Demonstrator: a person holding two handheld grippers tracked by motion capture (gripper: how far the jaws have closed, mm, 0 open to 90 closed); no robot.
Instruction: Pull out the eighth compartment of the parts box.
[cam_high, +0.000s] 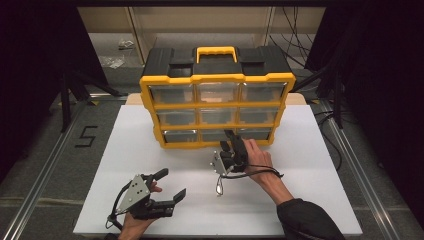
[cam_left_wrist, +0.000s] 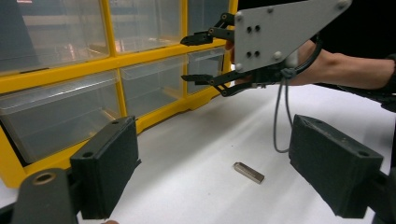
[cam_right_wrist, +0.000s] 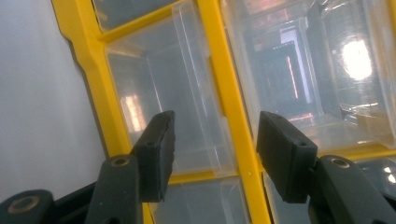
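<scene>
Beside organiser (cam_high: 217, 107) front edge, open table (cam_high: 310, 200)

Overall light: dim room, dark at both sides of the high view; the white table (cam_high: 150, 150) is the brightest area.
Source: overhead, falling on the table top; soft and even there.
Shadows: faint, short ones under the left gripper (cam_high: 170, 186) and beside the organizer (cam_high: 217, 107).
Glare: bright white spot and pinkish reflections on the clear drawers (cam_right_wrist: 327, 70) in the right gripper view; weaker sheen on drawers in the left gripper view.
Focus: high view soft and grainy overall; near jaws in both gripper views slightly blurred.
Detail: small metal piece (cam_left_wrist: 249, 172) on the table is fairly sharp.
Distortion: frame lines bow and tilt in the gripper views.
</scene>
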